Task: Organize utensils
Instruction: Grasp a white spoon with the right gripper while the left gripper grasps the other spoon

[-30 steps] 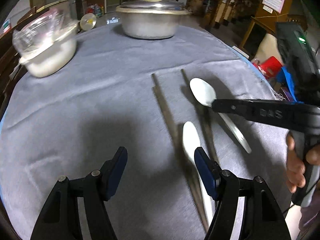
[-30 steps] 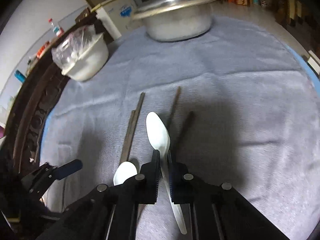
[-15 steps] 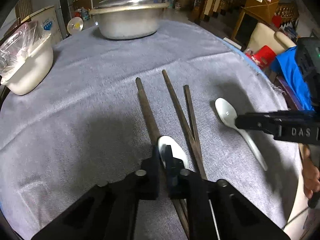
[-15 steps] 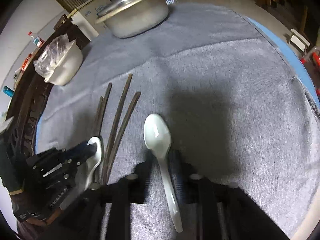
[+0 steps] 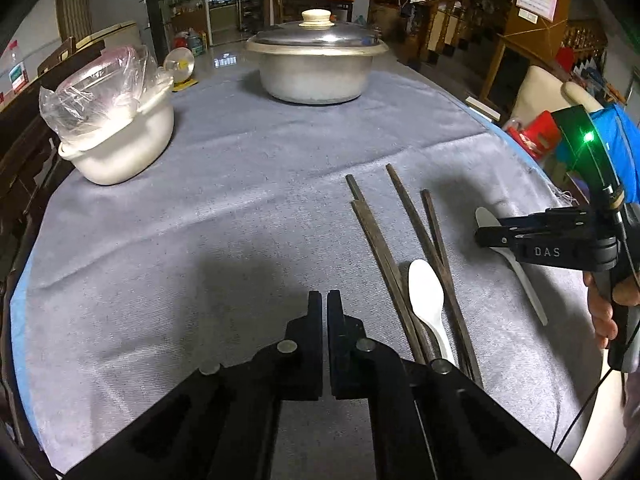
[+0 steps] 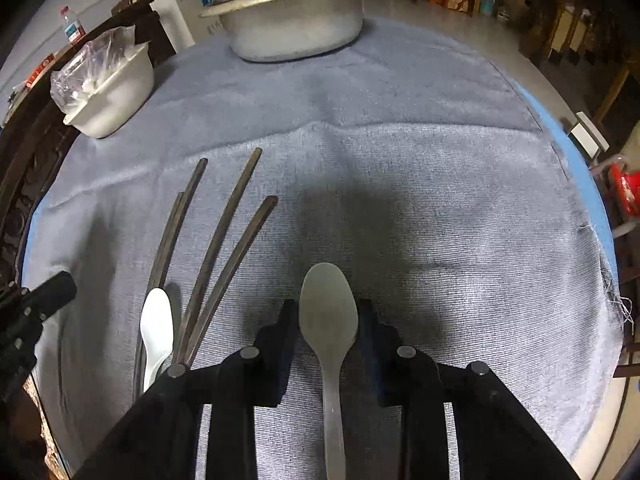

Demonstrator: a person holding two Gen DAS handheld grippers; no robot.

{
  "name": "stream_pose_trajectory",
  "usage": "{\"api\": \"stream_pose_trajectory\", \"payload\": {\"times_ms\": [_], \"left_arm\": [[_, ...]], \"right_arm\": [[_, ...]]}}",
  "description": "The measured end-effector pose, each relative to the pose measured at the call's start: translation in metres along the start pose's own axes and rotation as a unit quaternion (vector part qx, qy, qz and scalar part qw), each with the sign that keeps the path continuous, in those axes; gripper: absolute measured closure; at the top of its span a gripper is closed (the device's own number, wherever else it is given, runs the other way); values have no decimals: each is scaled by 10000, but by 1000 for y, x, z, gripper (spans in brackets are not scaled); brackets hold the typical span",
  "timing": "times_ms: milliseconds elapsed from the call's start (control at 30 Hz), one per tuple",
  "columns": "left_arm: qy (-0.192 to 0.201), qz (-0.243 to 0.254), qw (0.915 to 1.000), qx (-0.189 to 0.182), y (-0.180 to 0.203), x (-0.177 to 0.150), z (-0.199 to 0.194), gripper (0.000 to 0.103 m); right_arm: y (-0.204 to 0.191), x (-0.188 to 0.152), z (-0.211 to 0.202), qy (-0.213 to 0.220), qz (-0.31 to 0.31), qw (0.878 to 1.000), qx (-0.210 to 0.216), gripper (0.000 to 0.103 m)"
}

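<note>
Here, the right gripper (image 6: 327,316), jaws closing, straddles a light, slippery spoon (image 6: 328,312) at its bowl; the left gripper (image 5: 324,312) is closed, empty.

4 chopsticks (image 5: 416,240), 2 spoons (image 5: 426,296), 1 lidded pot (image 5: 316,68), 1 bowl (image 5: 120,148).

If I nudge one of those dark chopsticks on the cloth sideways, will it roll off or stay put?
The chopsticks look square-ended, so they would probably slide or tip over a face at most, not roll freely. The grey tablecloth looks coarse, which should add drag. They look thin, straight and probably stiff and light, so pushing one may shift its neighbours where they cross near the white spoon.
</note>
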State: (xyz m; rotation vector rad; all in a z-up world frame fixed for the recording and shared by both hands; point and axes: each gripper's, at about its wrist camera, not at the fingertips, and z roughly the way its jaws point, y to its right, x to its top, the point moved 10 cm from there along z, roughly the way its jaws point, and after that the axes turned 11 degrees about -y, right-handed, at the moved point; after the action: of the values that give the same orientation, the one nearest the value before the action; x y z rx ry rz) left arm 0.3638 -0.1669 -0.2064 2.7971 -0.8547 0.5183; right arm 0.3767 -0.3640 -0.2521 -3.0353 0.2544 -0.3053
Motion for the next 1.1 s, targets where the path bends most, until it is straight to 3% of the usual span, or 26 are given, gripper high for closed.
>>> {"api": "stream_pose_trajectory", "payload": {"times_ms": [100,167,200,233,433,567,600,700,967,1100], "left_arm": [[-133,109,9998,-129,15,0,5,97],[-233,262,9993,-86,30,2,13,85],[-260,314,9992,-49,35,4,18,71],[-275,355,9990,-33,41,6,23,64],[-520,628,9967,-11,70,9,46,62],[-472,627,9969,-69,70,7,49,68],[-455,628,9970,-38,68,6,49,85],[-360,573,9975,-185,65,9,43,98],[25,424,9987,-271,51,8,8,100],[259,236,9993,-114,32,8,-14,101]], "right_arm": [[1,-1,0,38,136,9998,110,71],[4,-6,-2,66,213,9996,197,71],[6,-11,-3,77,243,9994,238,71],[11,-16,-4,86,265,9993,268,71],[18,-31,-11,79,315,9982,498,71],[21,-34,-12,104,331,9974,625,71],[20,-34,-12,112,328,9974,638,71],[19,-33,-11,144,324,9972,655,71],[15,-43,-18,303,401,9942,946,72],[12,-47,-35,572,436,9914,1094,72]]}}
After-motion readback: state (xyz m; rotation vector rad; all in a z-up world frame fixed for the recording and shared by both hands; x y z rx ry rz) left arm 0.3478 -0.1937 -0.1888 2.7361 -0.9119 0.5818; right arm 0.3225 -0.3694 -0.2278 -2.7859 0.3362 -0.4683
